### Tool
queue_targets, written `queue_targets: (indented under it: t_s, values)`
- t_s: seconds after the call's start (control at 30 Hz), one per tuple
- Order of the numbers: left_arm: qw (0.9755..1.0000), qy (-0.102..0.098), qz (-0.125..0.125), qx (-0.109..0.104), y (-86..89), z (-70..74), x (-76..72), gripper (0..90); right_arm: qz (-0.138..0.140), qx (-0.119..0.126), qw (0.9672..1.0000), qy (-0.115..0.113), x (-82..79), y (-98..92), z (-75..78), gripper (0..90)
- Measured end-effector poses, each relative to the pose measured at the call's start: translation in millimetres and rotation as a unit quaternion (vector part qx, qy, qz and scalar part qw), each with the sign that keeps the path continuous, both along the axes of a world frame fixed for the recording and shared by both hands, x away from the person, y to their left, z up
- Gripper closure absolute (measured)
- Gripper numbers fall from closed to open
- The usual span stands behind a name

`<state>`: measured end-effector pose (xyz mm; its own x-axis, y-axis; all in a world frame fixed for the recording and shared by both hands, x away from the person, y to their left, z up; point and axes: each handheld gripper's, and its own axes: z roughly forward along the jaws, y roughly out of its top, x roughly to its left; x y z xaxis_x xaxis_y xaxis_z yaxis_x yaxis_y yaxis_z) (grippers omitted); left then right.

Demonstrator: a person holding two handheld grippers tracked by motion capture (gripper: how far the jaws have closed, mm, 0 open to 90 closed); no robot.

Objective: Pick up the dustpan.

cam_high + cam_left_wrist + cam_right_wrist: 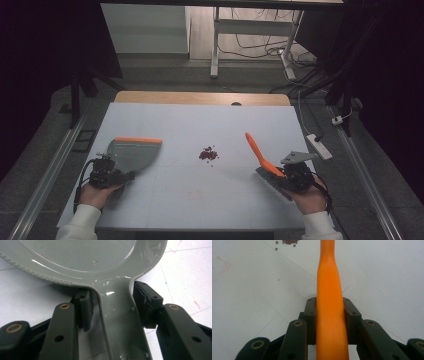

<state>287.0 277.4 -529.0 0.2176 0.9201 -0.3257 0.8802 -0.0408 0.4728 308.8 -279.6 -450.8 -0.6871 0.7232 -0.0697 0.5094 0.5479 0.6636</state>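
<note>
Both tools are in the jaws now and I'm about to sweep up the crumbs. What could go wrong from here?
1. The left gripper has a gap at one side of the dustpan handle, so the pan may twist or slip.
2. The right gripper grips the brush by its smooth orange handle; pushing could make it pivot.
3. The small red-brown crumbs lie loose on the table; a fast stroke may scatter them.

Grey dustpan (pixel 131 153) flat, orange brush (pixel 261 156) angled
</note>
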Motion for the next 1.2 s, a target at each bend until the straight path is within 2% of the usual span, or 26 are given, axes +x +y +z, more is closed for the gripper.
queue_targets:
  t_s: [0.1,0.2,0.4,0.8,1.07,1.2]
  values:
    - [1.0000,0.001,0.007,-0.002,0.9,-0.1,-0.3,57.4,0.001,0.001,1.0000,-0.003,-0.6,0.2,1.2,70.0]
    - [0.9998,0.003,0.015,-0.014,3.5,-0.3,0.0,58.9,0.002,0.001,1.0000,-0.002,-0.5,0.0,1.0,70.0]
    - [0.9996,0.002,0.025,-0.016,5.9,-0.7,-0.4,61.2,0.000,0.000,1.0000,0.000,-0.2,-0.5,0.5,70.0]
    - [0.9994,-0.001,0.027,-0.023,9.1,-0.4,-0.3,61.8,0.001,0.000,1.0000,0.000,-0.2,-1.4,1.3,70.0]
    - [0.9990,-0.010,0.033,-0.028,12.6,0.8,-1.2,61.8,0.001,0.001,1.0000,-0.001,-0.6,-1.7,2.5,70.0]
    - [0.9986,-0.021,0.033,-0.035,14.9,2.4,-2.3,61.8,0.001,0.001,1.0000,-0.003,-0.5,-2.2,2.8,70.0]
